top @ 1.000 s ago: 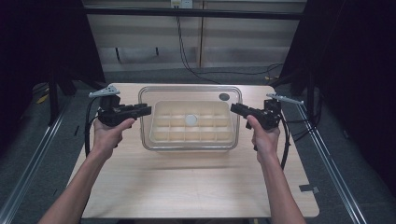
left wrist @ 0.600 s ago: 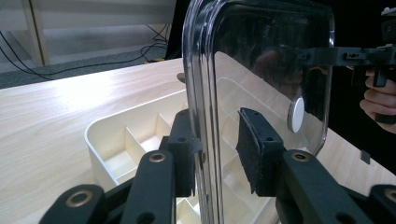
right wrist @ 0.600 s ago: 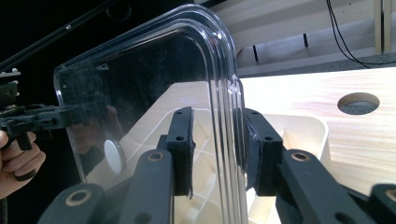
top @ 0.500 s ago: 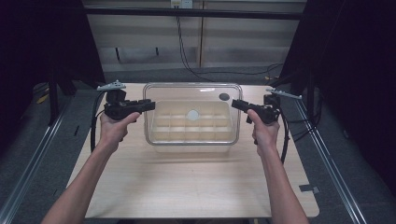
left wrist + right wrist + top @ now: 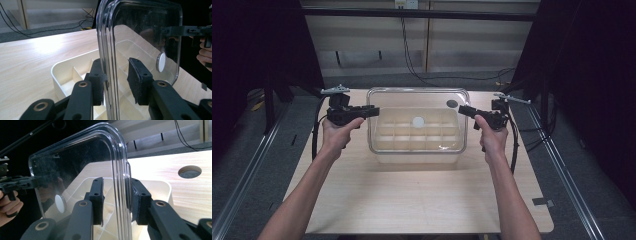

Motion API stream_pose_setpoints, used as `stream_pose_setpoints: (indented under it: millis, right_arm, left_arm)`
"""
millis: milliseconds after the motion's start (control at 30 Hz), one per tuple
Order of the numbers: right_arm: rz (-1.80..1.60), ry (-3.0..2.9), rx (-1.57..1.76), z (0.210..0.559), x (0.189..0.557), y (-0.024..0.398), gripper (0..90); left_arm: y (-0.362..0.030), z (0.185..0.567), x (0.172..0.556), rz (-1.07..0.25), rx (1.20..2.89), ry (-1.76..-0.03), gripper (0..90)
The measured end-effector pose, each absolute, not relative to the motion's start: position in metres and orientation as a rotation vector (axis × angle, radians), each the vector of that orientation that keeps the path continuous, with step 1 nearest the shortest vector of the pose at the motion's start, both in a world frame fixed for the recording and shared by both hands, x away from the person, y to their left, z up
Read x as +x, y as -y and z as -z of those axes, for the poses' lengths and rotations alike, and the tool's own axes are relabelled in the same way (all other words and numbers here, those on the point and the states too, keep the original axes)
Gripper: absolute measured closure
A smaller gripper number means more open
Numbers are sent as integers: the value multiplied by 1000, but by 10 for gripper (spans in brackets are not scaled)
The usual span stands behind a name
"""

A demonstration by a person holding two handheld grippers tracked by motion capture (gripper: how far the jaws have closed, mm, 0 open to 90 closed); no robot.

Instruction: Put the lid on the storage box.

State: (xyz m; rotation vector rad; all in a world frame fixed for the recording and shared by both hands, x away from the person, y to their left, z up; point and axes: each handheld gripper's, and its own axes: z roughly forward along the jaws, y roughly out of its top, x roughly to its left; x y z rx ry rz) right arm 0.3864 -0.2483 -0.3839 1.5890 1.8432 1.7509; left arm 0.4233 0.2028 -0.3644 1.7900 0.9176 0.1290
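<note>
Clear lid (image 5: 412, 97) held in the air directly above the tray (image 5: 417, 156), clear of the tray's rim and gripped at its two short ends. Left hand-held gripper (image 5: 374, 110) closed down on the lid edge to the left of the tray. In the left gripper view, one pad (image 5: 98, 80) sits against the outer rim and the other pad (image 5: 137, 82) stands close to the inner face, with the jaws nearly at their narrowest. Right hand-held gripper (image 5: 462, 109) closed on the opposite lid edge, to the right of the tray, with both pads (image 5: 97, 200) clamped against the rim and little gap left. Opposed grips of this kind probably serve to keep a wide, thin, slippery panel level and to stop it swinging or twisting. Thin rim taken deep between the pads, probably to resist slipping on smooth plastic. Tray left flat on the surface (image 5: 412, 200), its compartments open to the lid above it, probably so that rim and lid can be matched corner to corner. White round disc (image 5: 418, 121) on the lid usable as a centre mark over the middle of the tray. Likely step in hand: carrying the lid above the tray, either lifting it off or lowering it on; direction cannot be told. Uneven height between the two grips likely to catch one corner on the tray rim.
</note>
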Motion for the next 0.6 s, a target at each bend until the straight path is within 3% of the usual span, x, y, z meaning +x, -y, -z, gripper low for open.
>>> stream_pose_setpoints:
  millis: [600]
  right_arm:
    - [-1616, -1863, 1606, 392, 404, 241, 646]
  left_arm:
    - [-199, 384, 448, -103, 1793, -970, 607]
